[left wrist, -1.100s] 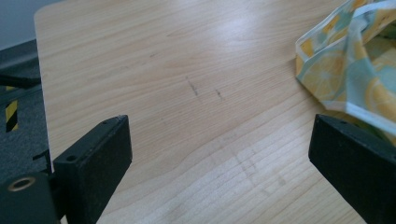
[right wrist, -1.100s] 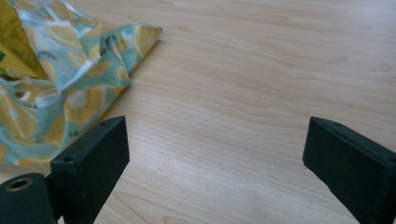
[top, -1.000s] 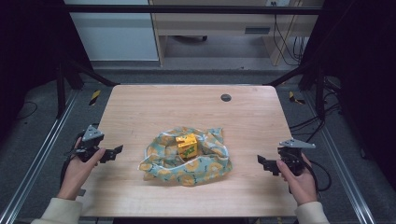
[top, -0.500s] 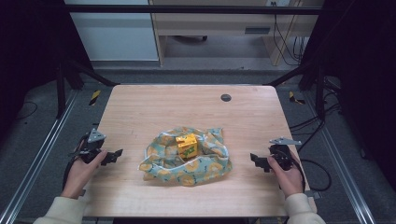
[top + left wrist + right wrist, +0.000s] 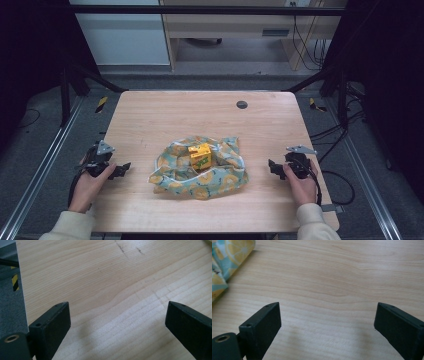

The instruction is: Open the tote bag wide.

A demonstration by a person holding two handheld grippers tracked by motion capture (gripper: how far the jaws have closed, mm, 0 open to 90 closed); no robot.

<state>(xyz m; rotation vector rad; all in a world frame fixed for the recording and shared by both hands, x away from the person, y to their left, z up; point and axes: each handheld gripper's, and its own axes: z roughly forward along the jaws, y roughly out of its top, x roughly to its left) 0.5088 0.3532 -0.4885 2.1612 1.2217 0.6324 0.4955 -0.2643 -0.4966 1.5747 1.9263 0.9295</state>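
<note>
Light wood table [image 5: 165, 112] on my feed, with the yellow box [image 5: 200, 156] mid-table on a crumpled lemon-print cloth [image 5: 220, 177]. My left claw [image 5: 121, 170] and right claw [image 5: 272, 166] sit well apart on either side, both with jaws spread wide, gripping nothing.

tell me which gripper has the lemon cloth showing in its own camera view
The right gripper: the lemon-print cloth sits at the top left corner of its view. The left gripper looks at bare wooden table.
</note>
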